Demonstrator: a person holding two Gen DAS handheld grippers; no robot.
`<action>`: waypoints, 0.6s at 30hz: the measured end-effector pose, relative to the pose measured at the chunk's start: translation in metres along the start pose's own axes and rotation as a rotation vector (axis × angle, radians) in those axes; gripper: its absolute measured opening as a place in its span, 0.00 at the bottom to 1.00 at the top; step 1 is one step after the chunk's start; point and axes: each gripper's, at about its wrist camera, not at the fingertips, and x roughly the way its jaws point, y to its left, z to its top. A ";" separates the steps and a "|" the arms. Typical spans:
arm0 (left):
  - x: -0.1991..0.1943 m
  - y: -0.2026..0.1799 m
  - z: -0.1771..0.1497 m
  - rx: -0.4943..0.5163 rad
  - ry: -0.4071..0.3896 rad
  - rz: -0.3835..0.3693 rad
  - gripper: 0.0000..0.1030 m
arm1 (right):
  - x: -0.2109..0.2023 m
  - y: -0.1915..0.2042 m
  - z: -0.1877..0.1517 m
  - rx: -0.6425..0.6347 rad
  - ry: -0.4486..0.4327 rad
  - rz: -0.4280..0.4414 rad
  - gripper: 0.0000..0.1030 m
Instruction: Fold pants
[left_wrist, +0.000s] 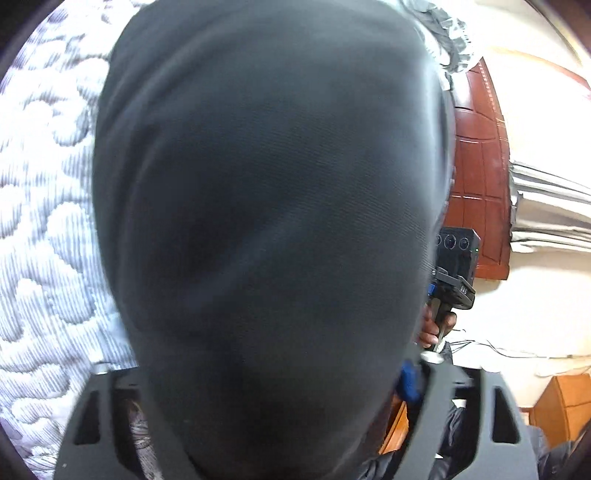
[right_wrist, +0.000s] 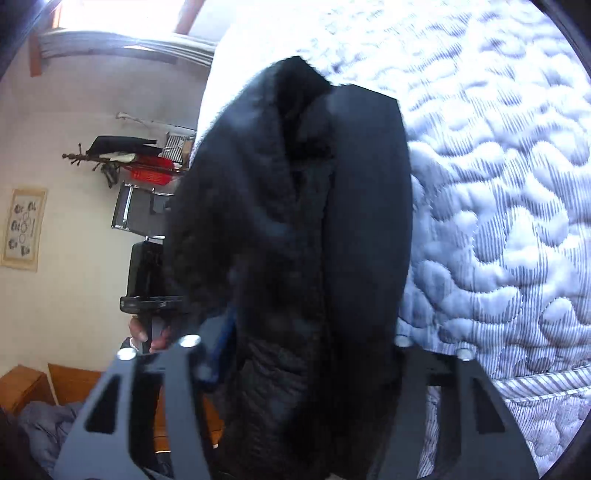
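Left wrist view: looks forward along gripper fingers, angled down, lens almost against dark pants (left_wrist: 266, 221); quilted mattress (left_wrist: 44, 206) at frame left, room wall at right.
Right wrist view: same forward-down aim, pants (right_wrist: 303, 229) close at centre, mattress (right_wrist: 498, 206) at frame right, wall at left.
Shared: pants, mattress; each view catches opposite hand-held gripper.

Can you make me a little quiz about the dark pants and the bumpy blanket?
1. True or false: in the right wrist view the pants lie flat on the quilt.
2. What colour is the quilt?
3. In the left wrist view, what fills most of the picture: A the pants, B a hand, C the wooden panel?

Key: 1 false, they hang bunched between the gripper's fingers. 2 white with grey stripes. 3 A.
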 end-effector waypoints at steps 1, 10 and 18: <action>-0.001 -0.001 0.001 0.003 -0.003 -0.013 0.59 | -0.001 0.006 0.000 -0.017 -0.006 -0.009 0.45; -0.010 -0.018 0.013 0.084 -0.099 -0.054 0.34 | -0.016 0.037 0.018 -0.088 -0.076 0.014 0.33; -0.050 -0.042 0.071 0.145 -0.203 -0.021 0.34 | -0.014 0.063 0.094 -0.118 -0.113 0.039 0.33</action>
